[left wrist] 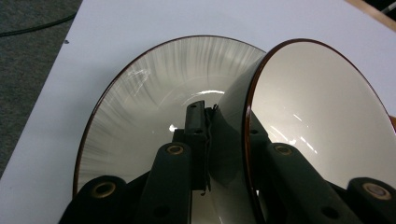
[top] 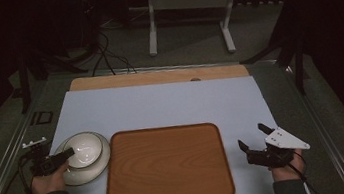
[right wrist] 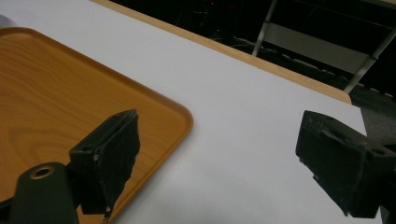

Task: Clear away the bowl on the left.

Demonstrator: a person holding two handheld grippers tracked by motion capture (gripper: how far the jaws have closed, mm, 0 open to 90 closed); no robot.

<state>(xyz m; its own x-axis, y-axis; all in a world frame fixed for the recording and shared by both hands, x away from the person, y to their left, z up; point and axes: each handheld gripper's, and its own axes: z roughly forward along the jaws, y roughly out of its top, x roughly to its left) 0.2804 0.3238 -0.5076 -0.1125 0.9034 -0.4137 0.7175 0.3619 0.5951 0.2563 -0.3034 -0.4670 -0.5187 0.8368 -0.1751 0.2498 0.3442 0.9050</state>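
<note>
Two tools are at work on the white table (top: 161,103), one in each of the person's hands. Nearest the left tool (top: 64,155), its black jaws are clamped on the near wall of a small glazed ceramic bowl with a cream inside and a dark brown rim (left wrist: 322,112); in the left gripper view one jaw lies inside the bowl and the other outside, with the rim between them. The bowl sits in a wider, shallow grey-streaked ceramic plate with the same brown rim (left wrist: 140,107), just beyond the jaw tips.

The bowl looks stiff, fairly light and breakable, and its glossy glaze is likely slippery, so a pinch across the rim wall, as here, seems the only sound hold; a firm, steady squeeze would be wise, and no knock against the plate. Being round, it has no long axis. From above its mouth faces up, and the tool comes at it roughly level from the person's side.

Just past the bowl and plate, on the side towards the other hand, lies a rounded rectangular wooden tray (top: 166,166), its long side running across the table. Beyond the tray's far edge the right tool (top: 251,136) rests above bare table with its jaws spread wide and nothing between them; in the right gripper view the tray's corner (right wrist: 177,116) lies beside one jaw.
</note>
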